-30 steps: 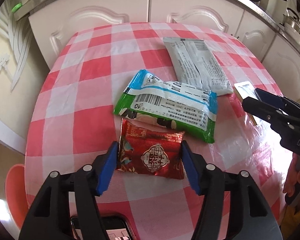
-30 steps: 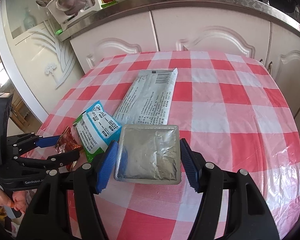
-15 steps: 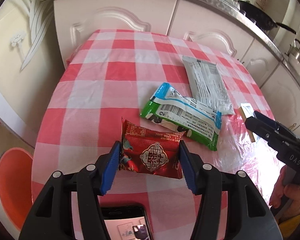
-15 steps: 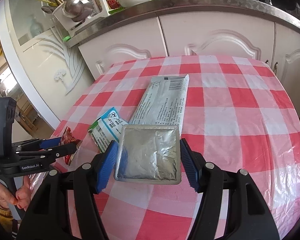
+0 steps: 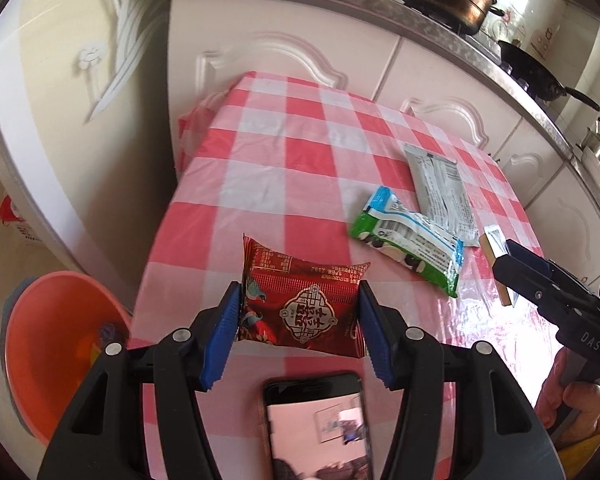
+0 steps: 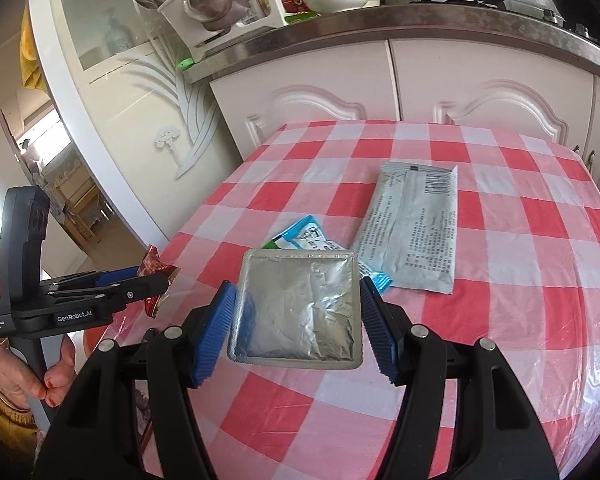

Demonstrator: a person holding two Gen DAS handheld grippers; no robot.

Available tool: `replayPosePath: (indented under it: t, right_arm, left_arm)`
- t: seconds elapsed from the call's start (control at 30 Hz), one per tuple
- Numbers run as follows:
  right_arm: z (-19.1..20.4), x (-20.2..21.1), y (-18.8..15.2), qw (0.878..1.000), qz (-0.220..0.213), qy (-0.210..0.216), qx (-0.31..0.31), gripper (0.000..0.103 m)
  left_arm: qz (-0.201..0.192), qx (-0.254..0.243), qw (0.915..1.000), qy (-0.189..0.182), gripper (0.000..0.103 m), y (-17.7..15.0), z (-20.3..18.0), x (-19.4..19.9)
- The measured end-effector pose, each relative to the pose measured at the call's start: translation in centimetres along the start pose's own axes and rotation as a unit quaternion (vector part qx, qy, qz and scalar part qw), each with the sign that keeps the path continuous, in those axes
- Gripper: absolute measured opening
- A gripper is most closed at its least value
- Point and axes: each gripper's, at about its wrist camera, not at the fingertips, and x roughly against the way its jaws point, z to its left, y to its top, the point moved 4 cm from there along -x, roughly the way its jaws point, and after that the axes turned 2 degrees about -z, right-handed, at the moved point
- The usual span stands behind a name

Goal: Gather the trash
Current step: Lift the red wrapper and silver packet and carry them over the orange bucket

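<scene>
Left wrist, orange bin [image 5: 32, 344], contents blurred

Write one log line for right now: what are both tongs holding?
left tongs: shut on red wrapper | right tongs: shut on silver pouch | table: green wrapper, grey packet remain

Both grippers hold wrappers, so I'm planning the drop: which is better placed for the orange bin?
Left, probably. The left gripper holds the red packet at the table's edge, with the orange bin just below-left; the right gripper sits further in over the table.
</scene>
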Motion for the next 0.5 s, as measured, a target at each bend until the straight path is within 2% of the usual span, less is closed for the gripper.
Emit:
replayPosePath:
  t: [0.5]
  right_arm:
    - [9.2, -2.0, 0.7, 0.996, 0.025, 0.063, 0.057, 0.063]
  left_arm:
    - [-0.02, 0.078, 0.9955, 0.05, 0.058, -2.3, 10.2, 3.5]
